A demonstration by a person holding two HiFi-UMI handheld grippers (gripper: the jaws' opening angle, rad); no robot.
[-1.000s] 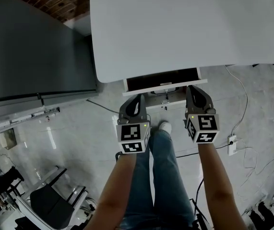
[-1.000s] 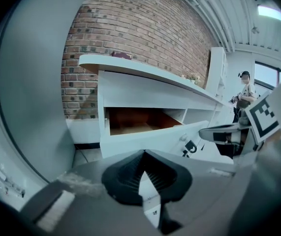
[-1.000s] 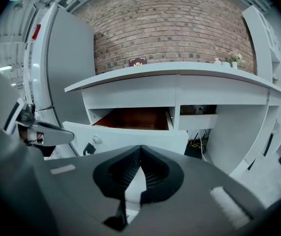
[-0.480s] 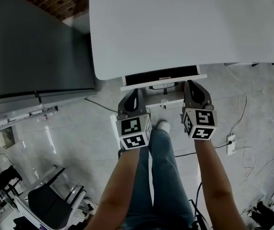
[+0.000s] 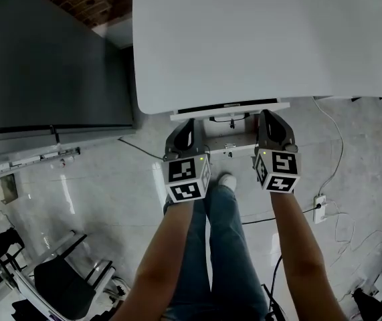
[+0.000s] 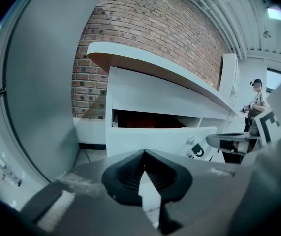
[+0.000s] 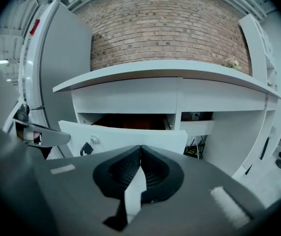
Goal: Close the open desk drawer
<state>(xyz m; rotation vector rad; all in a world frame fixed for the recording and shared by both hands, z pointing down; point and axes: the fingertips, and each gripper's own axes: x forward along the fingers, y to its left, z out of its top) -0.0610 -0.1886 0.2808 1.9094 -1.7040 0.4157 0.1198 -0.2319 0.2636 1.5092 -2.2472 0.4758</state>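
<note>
Slightly open desk drawer (image 5: 229,110)

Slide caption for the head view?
Shut left gripper and shut right gripper at the front of the slightly open drawer under the white desk.

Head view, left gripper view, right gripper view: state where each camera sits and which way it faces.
Head view: on the person's head, facing steeply down on desk, open drawer, forearms, legs, left gripper, right gripper.
Left gripper view: on that gripper, along its shut jaws toward the drawer front.
Right gripper view: on that gripper, along its shut jaws toward the drawer front.
Shared: both gripper views show the brick wall.
</note>
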